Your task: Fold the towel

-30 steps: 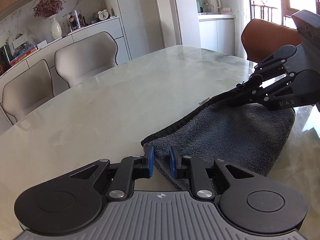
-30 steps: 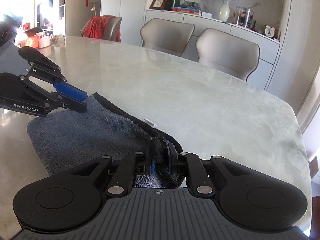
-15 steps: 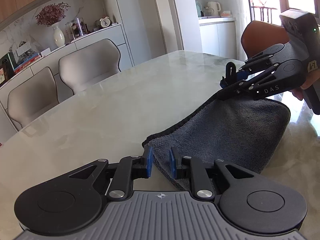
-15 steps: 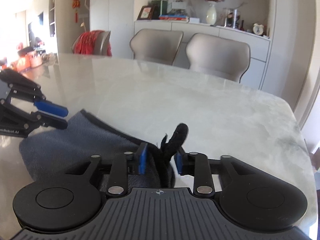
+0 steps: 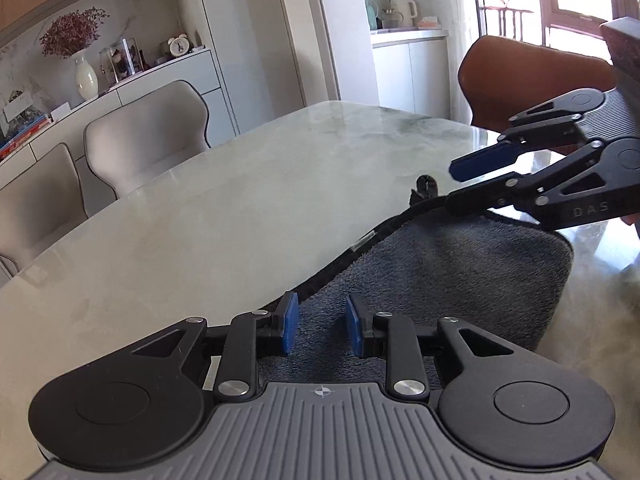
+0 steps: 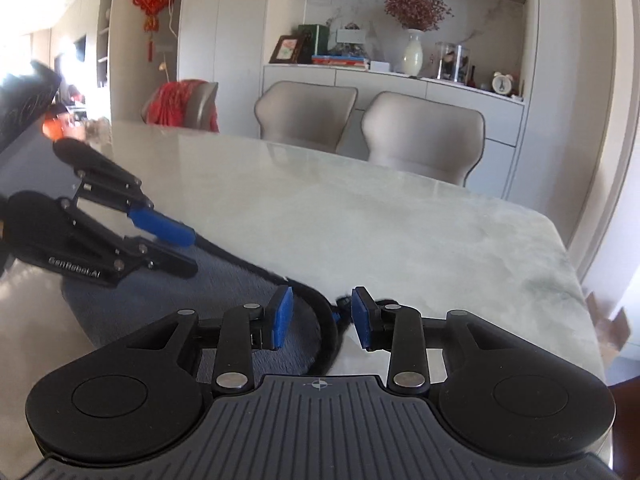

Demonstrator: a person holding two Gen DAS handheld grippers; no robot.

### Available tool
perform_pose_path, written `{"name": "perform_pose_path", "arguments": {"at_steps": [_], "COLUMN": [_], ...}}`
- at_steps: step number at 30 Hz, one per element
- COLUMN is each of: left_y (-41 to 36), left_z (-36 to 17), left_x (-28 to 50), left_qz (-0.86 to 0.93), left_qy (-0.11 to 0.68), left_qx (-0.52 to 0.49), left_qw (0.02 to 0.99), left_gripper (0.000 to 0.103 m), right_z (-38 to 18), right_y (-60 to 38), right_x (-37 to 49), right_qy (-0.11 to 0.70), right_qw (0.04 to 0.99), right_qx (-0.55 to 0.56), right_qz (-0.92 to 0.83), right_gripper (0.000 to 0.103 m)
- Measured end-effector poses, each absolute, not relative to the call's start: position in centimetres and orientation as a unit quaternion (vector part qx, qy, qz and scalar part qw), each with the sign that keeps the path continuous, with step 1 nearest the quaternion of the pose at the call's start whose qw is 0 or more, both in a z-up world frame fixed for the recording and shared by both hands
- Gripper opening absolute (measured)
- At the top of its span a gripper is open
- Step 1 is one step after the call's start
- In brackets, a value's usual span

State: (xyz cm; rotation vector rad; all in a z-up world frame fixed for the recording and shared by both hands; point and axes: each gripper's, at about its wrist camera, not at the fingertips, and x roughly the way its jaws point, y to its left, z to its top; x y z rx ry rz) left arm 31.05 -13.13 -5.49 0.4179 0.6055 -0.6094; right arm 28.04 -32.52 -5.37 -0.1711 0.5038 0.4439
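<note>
A dark grey towel (image 5: 460,272) lies folded on the marble table (image 5: 240,208), its black hem running along the far side. My left gripper (image 5: 320,328) hovers over the towel's near end; its jaws are opening and the pads touch nothing. In the same view my right gripper (image 5: 460,186) stands open over the far corner. In the right wrist view the right gripper (image 6: 322,320) has its jaws opening, with the towel's (image 6: 224,292) black hemmed corner loose between the pads. The left gripper (image 6: 192,254) shows at the left, open above the cloth.
Two beige chairs (image 6: 424,136) stand at the table's far side before a white sideboard with a vase (image 6: 412,56). A brown chair (image 5: 520,76) is at one end and a chair draped in red cloth (image 6: 180,100) at the other. Bare marble (image 6: 360,232) lies beyond the towel.
The right gripper was shut on the towel's corner and has let it go. The left gripper's jaws have widened off the towel's edge. Both grippers have drawn back a little.
</note>
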Motion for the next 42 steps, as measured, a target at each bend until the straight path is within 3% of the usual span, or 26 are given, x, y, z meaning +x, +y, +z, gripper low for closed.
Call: {"name": "perform_pose_path", "arguments": {"at_steps": [6, 13, 20, 25, 30, 35, 37, 38, 41, 42], "left_y": [-11.7, -10.9, -10.3, -10.2, -10.2, -9.5, -9.1, -8.9, -8.4, -8.1], "left_z": [-5.7, -5.7, -3.7, -4.0, -5.8, -5.4, -4.7, -4.3, -3.3, -2.9], "left_x": [31.2, 30.9, 27.2, 25.7, 25.6, 25.1, 24.1, 23.6, 21.9, 21.1], "left_qz": [-0.278, -0.273, -0.306, -0.334, -0.319, -0.308, -0.305, -0.304, -0.301, -0.298], "left_qy": [0.290, 0.286, 0.260, 0.280, 0.303, 0.301, 0.291, 0.286, 0.274, 0.271], "left_qx": [0.189, 0.173, 0.156, 0.138, 0.134, 0.112, 0.102, 0.097, 0.067, 0.051], "left_qw": [0.896, 0.902, 0.902, 0.890, 0.888, 0.895, 0.901, 0.903, 0.911, 0.914], "left_gripper": [0.031, 0.031, 0.046, 0.046, 0.047, 0.055, 0.064, 0.071, 0.078, 0.079], "right_z": [-6.2, -6.6, -4.1, -3.9, -6.1, -5.5, -4.6, -4.1, -2.8, -2.6], "right_y": [-32.0, -32.7, -31.1, -29.7, -29.4, -29.4, -29.5, -29.7, -30.2, -30.3], "right_x": [28.0, 31.2, 28.2, 26.9, 28.6, 27.7, 26.4, 25.7, 22.8, 22.0], "right_qy": [0.253, 0.271, 0.232, 0.256, 0.306, 0.306, 0.294, 0.287, 0.267, 0.263], "right_qw": [0.926, 0.940, 0.942, 0.920, 0.916, 0.921, 0.926, 0.930, 0.942, 0.945], "right_qx": [-0.082, -0.080, -0.110, -0.089, -0.088, -0.079, -0.073, -0.066, -0.030, -0.019], "right_qz": [0.269, 0.194, 0.214, 0.284, 0.243, 0.228, 0.224, 0.222, 0.202, 0.192], "right_gripper": [0.034, 0.035, 0.035, 0.035, 0.036, 0.037, 0.044, 0.053, 0.080, 0.085]}}
